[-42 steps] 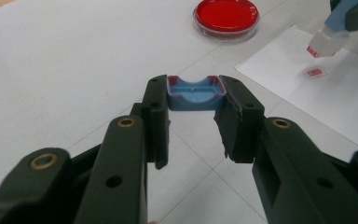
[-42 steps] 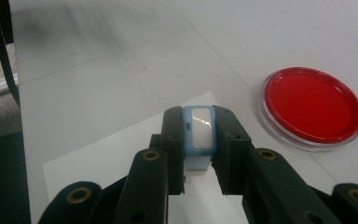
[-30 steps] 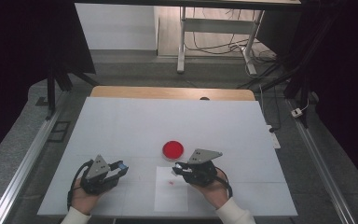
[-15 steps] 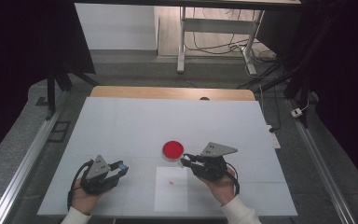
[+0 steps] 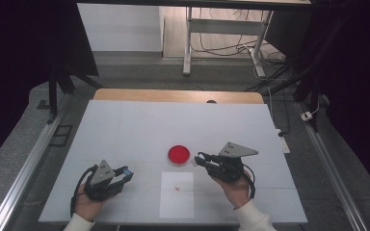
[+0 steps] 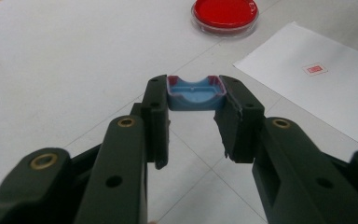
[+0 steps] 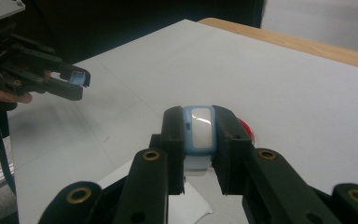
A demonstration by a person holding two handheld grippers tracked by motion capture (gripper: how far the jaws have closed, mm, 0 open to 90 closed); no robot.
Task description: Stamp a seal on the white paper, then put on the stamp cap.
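My left gripper (image 5: 124,173) rests low at the table's front left, shut on a small blue plastic piece with a red rim (image 6: 195,94), which sits between the jaw tips (image 6: 194,105). My right gripper (image 5: 200,159) is held just right of a round red dish (image 5: 178,154), its tips close to the dish rim. It is shut on a light-blue piece with a white face (image 7: 199,127). The red dish (image 7: 247,127) peeks out behind the right gripper's (image 7: 198,116) jaw. The dish (image 6: 224,11) also lies ahead of the left gripper.
A white paper sheet (image 5: 177,204) with a small red mark (image 5: 177,187) lies at the front between the two hands. The table (image 5: 135,130) is white with a wooden far edge (image 5: 173,95). The left gripper (image 7: 70,80) shows far off in the right gripper view.
The right gripper has lifted off the paper and moved right and away from the person, ending beside the red dish. The left gripper has stayed put.
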